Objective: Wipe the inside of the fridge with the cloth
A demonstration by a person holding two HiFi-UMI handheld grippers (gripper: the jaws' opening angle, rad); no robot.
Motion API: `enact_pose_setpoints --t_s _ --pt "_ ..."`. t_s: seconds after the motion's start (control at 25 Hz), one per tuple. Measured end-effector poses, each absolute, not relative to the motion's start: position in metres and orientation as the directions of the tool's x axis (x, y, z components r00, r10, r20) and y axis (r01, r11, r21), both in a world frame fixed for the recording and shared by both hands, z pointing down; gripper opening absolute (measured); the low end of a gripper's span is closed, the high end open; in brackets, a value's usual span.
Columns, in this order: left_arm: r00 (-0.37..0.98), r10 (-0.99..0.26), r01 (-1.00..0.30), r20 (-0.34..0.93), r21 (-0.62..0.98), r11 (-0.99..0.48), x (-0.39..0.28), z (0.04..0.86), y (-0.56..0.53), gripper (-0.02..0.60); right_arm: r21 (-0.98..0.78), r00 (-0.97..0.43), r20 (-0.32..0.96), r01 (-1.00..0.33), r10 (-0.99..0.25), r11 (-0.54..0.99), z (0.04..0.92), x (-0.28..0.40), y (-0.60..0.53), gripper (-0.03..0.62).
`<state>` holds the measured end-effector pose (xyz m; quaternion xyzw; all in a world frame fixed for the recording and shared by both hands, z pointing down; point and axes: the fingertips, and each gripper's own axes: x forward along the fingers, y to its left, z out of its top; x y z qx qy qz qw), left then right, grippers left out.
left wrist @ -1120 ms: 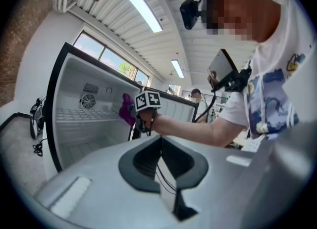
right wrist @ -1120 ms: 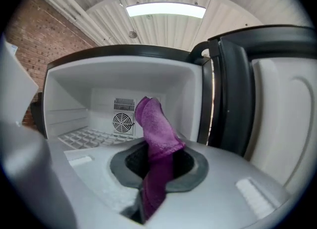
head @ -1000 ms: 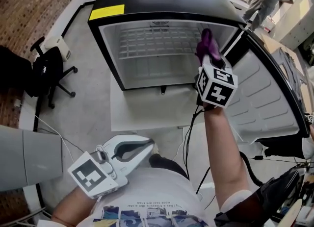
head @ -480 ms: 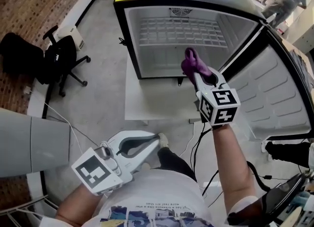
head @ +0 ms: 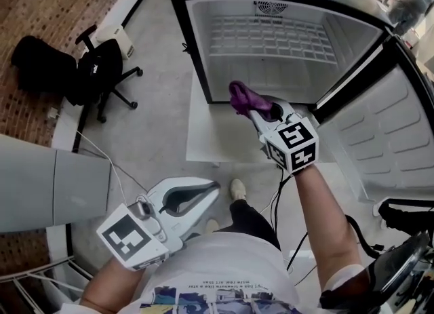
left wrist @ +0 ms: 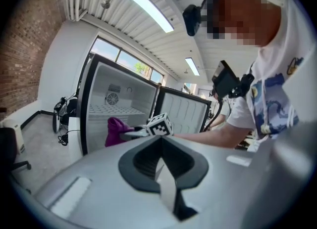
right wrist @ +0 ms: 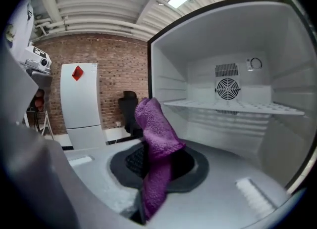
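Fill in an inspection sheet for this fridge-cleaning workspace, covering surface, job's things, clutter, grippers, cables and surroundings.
Surface: fridge interior white, bare except one wire shelf; no dirt visible.
Job's things: purple cloth hangs in front of the fridge opening; door open at the right.
Clutter: nothing seen.
Grippers: right gripper shut on the cloth; left gripper shut, empty, low by the person's body.
Cables: black cable hangs below the right gripper; thin white cable lies on the floor at the left.
Surroundings: office chair, brick wall, grey floor.
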<state>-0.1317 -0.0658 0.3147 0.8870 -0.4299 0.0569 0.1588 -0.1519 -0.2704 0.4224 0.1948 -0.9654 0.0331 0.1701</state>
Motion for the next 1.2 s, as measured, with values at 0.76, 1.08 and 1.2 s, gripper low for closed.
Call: enact_pose_setpoints --t_s 0.76,1.08,1.2 --pt "0.452 -0.847 -0.889 0.28 0.223 -0.401 -0.16 0.317 -0.106 0.006 0.057 -0.881 0.461 -0.084 -0.101 0.995 0.498 -0.233 -0.296 0.054" --pt "0.415 -0.864 -0.906 0.285 0.215 -0.364 -0.163 0.323 -0.115 0.005 0.08 -0.881 0.457 -0.099 -0.124 0.992 0.507 -0.255 -0.326 0.054" --pt "0.401 -0.87 -0.913 0.287 0.201 -0.354 -0.166 0.327 -0.118 0.006 0.089 -0.878 0.457 -0.115 -0.143 0.989 0.509 -0.259 -0.341 0.054"
